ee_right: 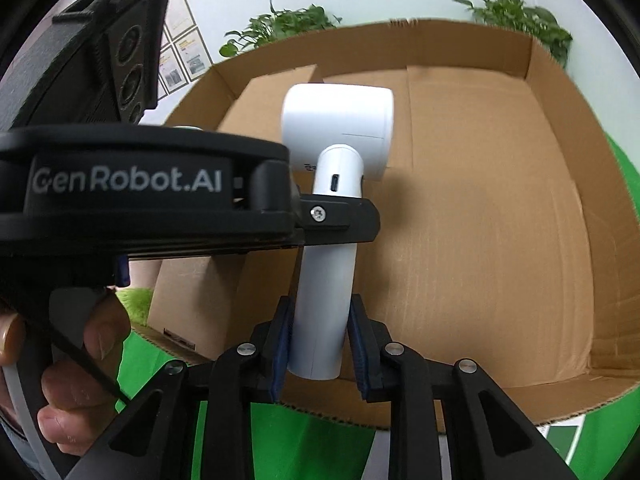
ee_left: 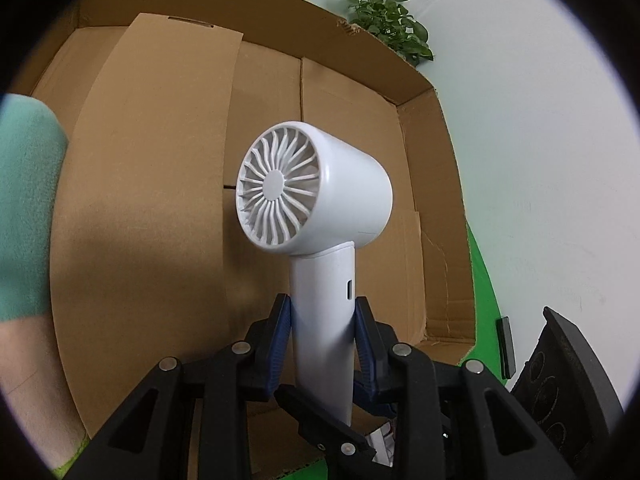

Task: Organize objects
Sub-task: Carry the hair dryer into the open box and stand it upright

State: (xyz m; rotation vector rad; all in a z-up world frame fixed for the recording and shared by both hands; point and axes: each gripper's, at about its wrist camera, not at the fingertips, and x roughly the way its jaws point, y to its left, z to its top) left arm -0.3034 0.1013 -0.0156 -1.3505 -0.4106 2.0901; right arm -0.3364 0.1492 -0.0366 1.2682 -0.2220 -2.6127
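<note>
A white handheld fan (ee_left: 312, 192) with a round vaned grille stands upright in front of an open cardboard box (ee_left: 160, 160). My left gripper (ee_left: 322, 312) is shut on the fan's handle near its middle. In the right wrist view the same fan (ee_right: 338, 120) shows from the side, and my right gripper (ee_right: 320, 332) is shut on the lower end of the handle. The left gripper's body (ee_right: 160, 192) crosses that view and clamps the handle higher up. The box (ee_right: 500, 220) lies open behind and under the fan.
A loose cardboard flap (ee_left: 132, 200) leans inside the box. Green cloth (ee_right: 280, 440) covers the table below. Potted plants (ee_left: 384, 20) stand behind the box against a white wall. The right gripper's body (ee_left: 560, 380) is at the lower right. A person's arm in a teal sleeve (ee_left: 28, 200) is at left.
</note>
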